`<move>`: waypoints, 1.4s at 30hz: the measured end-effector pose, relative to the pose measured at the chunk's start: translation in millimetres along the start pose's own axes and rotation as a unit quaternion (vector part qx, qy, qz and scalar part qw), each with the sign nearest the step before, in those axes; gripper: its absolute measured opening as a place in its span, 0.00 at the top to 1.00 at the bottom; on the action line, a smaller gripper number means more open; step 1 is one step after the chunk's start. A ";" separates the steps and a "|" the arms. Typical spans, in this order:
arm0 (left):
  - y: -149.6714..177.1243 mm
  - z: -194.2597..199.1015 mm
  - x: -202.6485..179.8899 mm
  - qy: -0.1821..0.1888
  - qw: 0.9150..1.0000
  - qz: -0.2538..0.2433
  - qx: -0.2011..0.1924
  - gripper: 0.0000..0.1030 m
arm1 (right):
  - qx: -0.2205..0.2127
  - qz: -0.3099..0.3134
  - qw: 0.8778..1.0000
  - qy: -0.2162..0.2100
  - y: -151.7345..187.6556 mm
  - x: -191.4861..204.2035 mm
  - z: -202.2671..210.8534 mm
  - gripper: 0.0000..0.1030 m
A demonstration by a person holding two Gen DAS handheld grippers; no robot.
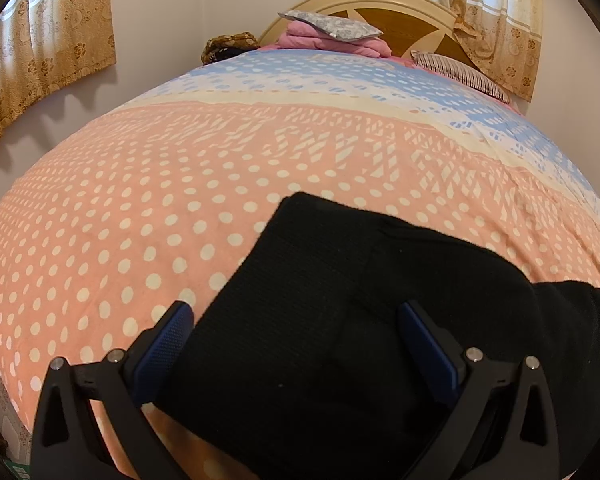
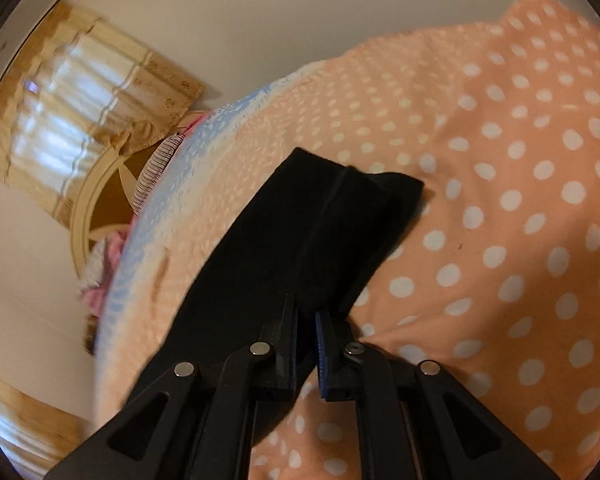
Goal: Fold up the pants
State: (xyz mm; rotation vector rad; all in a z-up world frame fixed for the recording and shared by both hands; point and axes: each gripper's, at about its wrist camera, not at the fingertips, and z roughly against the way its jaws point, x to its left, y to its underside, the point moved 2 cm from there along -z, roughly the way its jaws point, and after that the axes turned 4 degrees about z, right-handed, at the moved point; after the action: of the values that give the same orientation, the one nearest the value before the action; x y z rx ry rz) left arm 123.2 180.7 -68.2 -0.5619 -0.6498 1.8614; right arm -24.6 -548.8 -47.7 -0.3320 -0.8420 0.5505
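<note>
Black pants [image 1: 320,280] lie in a folded stack on the pink polka-dot bedspread [image 1: 140,200], close in front of the left wrist camera. My left gripper [image 1: 296,316] stands open just above them, one blue pad [image 1: 172,332] beside their left edge and the other over the cloth. In the right wrist view a long strip of the pants [image 2: 300,220] runs away from the camera across the bedspread [image 2: 500,200], its far end doubled over. My right gripper [image 2: 306,312] is shut on the near end of that strip, and the view is tilted.
A cream and brown headboard [image 1: 400,20] stands at the far end of the bed, with a pile of pink bedding and a grey pillow [image 1: 332,32] and a striped pillow [image 1: 460,72] in front. Patterned curtains [image 1: 52,52] hang on the walls.
</note>
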 end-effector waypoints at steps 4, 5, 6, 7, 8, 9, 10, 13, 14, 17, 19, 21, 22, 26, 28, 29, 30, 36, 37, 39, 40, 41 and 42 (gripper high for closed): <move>0.1 0.1 -0.1 0.000 1.000 0.000 0.000 0.00 | -0.070 0.016 0.996 0.057 -14.3 3.5 35.2 0.80; 0.0 0.1 -0.1 0.000 1.000 0.000 0.000 0.00 | -0.102 0.021 0.990 0.090 -20.0 4.9 50.0 0.71; 0.1 0.1 0.0 -0.001 1.000 -0.001 0.000 0.00 | -0.120 0.026 0.987 0.103 -24.0 6.7 59.5 0.53; -0.1 0.3 -0.1 -0.001 1.000 -0.001 0.001 0.00 | -0.135 0.035 0.984 0.111 -28.8 10.0 68.2 0.45; -0.2 1.0 -0.1 -0.001 1.000 -0.002 0.001 0.00 | -0.151 0.054 0.981 0.107 -36.4 16.6 74.3 0.39; -1.0 2.0 -0.4 -0.002 1.000 -0.004 0.000 0.00 | -0.154 0.069 0.981 0.098 -40.7 22.6 75.5 0.39; -1.9 5.6 -1.8 -0.007 1.000 -0.009 -0.004 0.00 | -0.147 0.090 0.981 0.086 -46.4 28.6 72.9 0.39; -0.7 24.6 -11.6 -0.014 0.999 -0.029 -0.022 0.01 | -0.089 0.171 0.977 0.091 -66.2 52.0 37.6 0.39; 1.1 34.2 -17.5 -0.011 0.999 -0.036 -0.031 0.01 | -0.065 0.204 0.970 0.114 -70.2 58.9 17.0 0.39; 7.2 66.5 -40.4 0.018 0.996 -0.063 -0.059 0.01 | -0.008 0.255 0.956 0.143 -63.3 55.8 -18.6 0.39; 13.4 87.4 -63.9 0.049 0.992 -0.093 -0.071 0.01 | 0.019 0.269 0.952 0.148 -58.0 48.7 -32.4 0.50; 18.8 101.8 -87.8 0.078 0.986 -0.123 -0.080 0.01 | 0.037 0.280 0.944 0.170 -55.0 46.9 -47.1 0.82; 21.8 108.7 -103.9 0.095 0.982 -0.140 -0.084 0.01 | 0.028 0.290 0.942 0.170 -54.7 50.7 -47.3 0.86; 34.0 116.0 -148.9 0.161 0.971 -0.169 -0.059 0.01 | 0.006 0.288 0.942 0.174 -63.8 53.5 -47.8 0.91; 47.5 116.5 -169.6 0.184 0.964 -0.185 -0.043 0.01 | -0.010 0.255 0.954 0.159 -73.6 45.4 -49.0 0.91; 54.1 117.1 -176.8 0.190 0.961 -0.196 -0.038 0.01 | -0.011 0.240 0.961 0.139 -78.1 40.0 -52.1 0.87; 60.1 118.8 -181.0 0.195 0.958 -0.206 -0.034 0.01 | -0.004 0.227 0.966 0.126 -81.3 36.2 -54.6 0.81; 81.4 127.3 -201.1 0.219 0.944 -0.245 -0.027 0.01 | -0.052 0.172 0.977 0.116 -73.7 33.2 5.5 0.55; 85.0 125.9 -199.5 0.220 0.944 -0.243 -0.022 0.01 | -0.061 0.163 0.979 0.104 -64.1 34.5 20.1 0.53; 91.3 120.1 -199.7 0.224 0.945 -0.239 -0.010 0.01 | -0.046 0.154 0.986 0.048 -30.8 42.4 41.6 0.53; 94.8 118.0 -200.2 0.225 0.945 -0.238 -0.005 0.01 | -0.026 0.160 0.986 0.027 -16.3 48.3 43.9 0.53; 98.7 117.2 -200.1 0.226 0.945 -0.237 -0.001 0.01 | -0.004 0.173 0.985 0.011 6.2 57.2 45.6 0.53; 101.2 116.2 -199.8 0.228 0.945 -0.237 0.002 0.01 | 0.007 0.182 0.983 0.006 18.9 61.8 45.3 0.53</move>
State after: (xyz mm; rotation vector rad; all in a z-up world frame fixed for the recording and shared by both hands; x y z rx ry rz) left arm 49.7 -58.1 -32.6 -0.7308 -0.4203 1.2249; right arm -32.6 -494.8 9.3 -0.4813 -0.7694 0.8930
